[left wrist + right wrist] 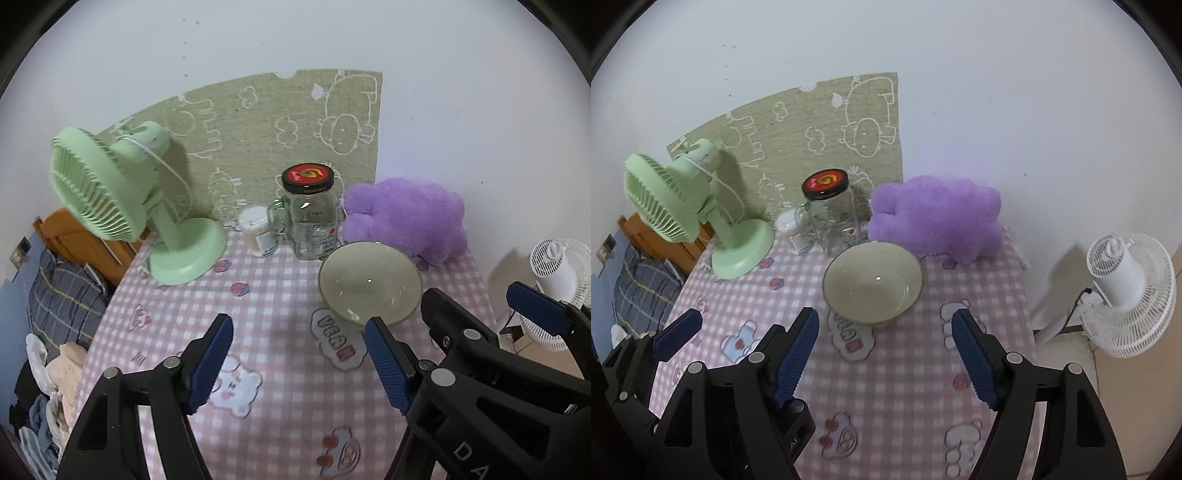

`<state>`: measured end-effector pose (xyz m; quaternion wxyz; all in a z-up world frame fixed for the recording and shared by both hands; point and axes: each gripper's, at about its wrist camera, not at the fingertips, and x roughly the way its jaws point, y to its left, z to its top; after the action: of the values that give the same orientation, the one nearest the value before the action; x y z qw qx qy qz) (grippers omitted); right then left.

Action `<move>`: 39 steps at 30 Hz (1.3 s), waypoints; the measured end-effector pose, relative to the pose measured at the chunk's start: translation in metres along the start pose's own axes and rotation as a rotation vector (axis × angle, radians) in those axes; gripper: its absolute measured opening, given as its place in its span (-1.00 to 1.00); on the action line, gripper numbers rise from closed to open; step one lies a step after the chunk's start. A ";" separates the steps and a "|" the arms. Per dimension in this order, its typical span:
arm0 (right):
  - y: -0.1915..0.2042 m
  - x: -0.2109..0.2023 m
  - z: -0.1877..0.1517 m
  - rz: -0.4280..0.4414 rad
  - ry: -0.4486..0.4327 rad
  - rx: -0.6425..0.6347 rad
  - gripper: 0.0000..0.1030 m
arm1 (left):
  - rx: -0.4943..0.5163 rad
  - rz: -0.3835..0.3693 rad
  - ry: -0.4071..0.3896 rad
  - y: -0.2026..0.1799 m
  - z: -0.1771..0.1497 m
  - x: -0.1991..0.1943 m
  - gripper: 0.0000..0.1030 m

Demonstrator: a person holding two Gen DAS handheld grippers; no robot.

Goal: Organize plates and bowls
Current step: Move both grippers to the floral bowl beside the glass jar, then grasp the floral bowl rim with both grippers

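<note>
A single pale beige bowl stands upright on the pink checked tablecloth, in front of a glass jar. My left gripper hovers open above the cloth, nothing between its blue pads; the bowl lies just ahead of its right finger. My right gripper is open too, its fingers straddling the near side of the bowl without touching it. In the left wrist view the right gripper shows at the right; in the right wrist view the left gripper's finger shows at the lower left.
A green desk fan stands at the table's back left. A glass jar with a black lid and a small white container stand by the wall, beside a purple plush toy. A white fan stands on the floor, right.
</note>
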<state>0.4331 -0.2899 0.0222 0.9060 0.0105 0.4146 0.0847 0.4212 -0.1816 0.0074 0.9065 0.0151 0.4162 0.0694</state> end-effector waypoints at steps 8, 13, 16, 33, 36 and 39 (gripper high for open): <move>-0.016 0.050 0.024 0.018 -0.003 0.013 0.50 | -0.014 0.030 0.005 -0.016 0.023 0.045 0.22; -0.024 0.085 0.034 -0.001 0.001 0.031 0.50 | -0.026 0.021 0.031 -0.022 0.030 0.080 0.12; -0.024 0.105 0.035 -0.007 0.020 0.026 0.45 | -0.033 0.020 0.059 -0.022 0.028 0.100 0.08; -0.030 0.166 0.023 -0.054 0.093 0.039 -0.38 | -0.035 -0.010 0.127 -0.027 0.016 0.156 -0.65; -0.033 0.170 0.022 -0.060 0.098 0.046 -0.58 | -0.039 -0.016 0.120 -0.030 0.014 0.156 -0.76; -0.036 0.172 0.020 -0.058 0.100 0.046 -0.64 | -0.033 -0.007 0.119 -0.031 0.013 0.156 -0.76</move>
<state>0.5636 -0.2963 -0.0967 0.8858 0.0152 0.4612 0.0494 0.5356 -0.1903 -0.1042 0.8804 -0.0052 0.4684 0.0737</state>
